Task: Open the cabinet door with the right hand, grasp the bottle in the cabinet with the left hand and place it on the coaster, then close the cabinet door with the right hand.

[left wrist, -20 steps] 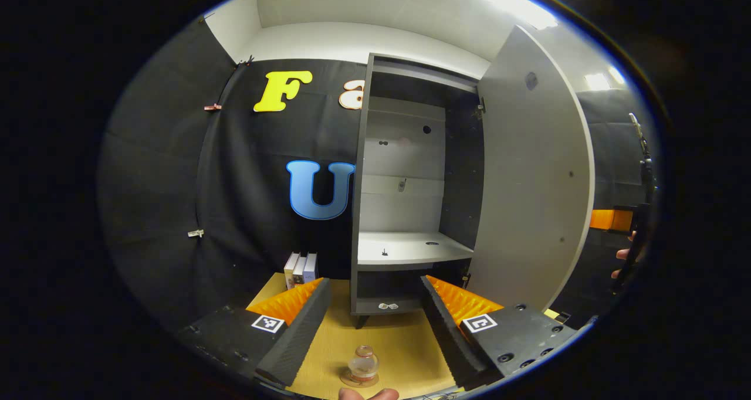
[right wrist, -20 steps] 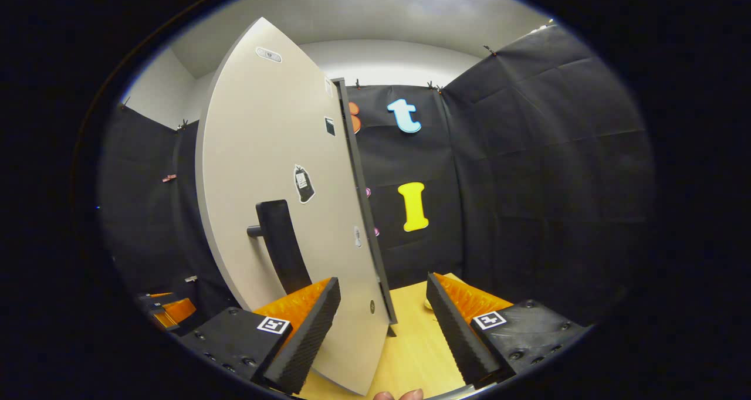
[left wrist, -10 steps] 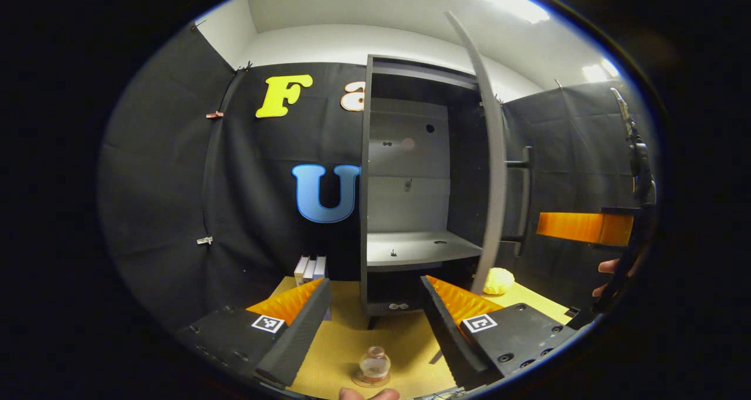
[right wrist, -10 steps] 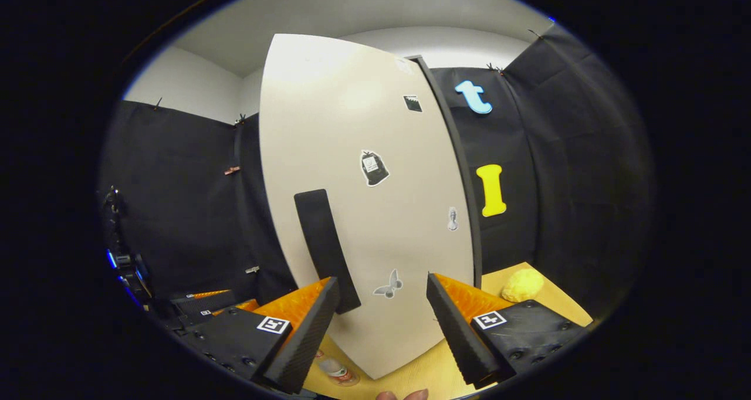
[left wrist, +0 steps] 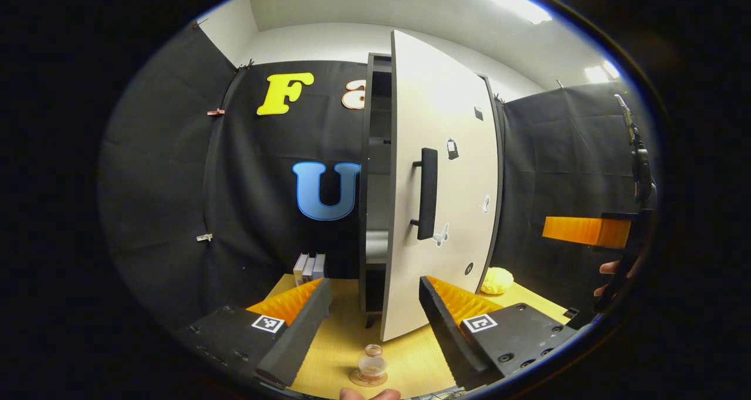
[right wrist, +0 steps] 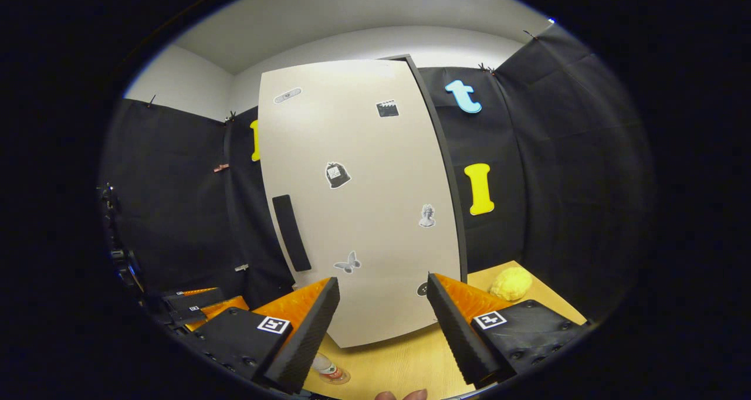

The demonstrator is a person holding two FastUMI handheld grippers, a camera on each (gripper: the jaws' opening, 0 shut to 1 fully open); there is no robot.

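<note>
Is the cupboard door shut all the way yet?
Not quite. The cabinet door is ajar: in the left gripper view a dark gap shows beside its handle.

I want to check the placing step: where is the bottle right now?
In the left gripper view the bottle stands upright on the coaster on the wooden table, low in the picture, between the hand-held gripper's open fingers and in front of the cabinet door.

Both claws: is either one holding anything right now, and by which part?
Nothing is held. The left claw is open, with the bottle standing free on its coaster. The right claw is open too, facing the cabinet door.
</note>
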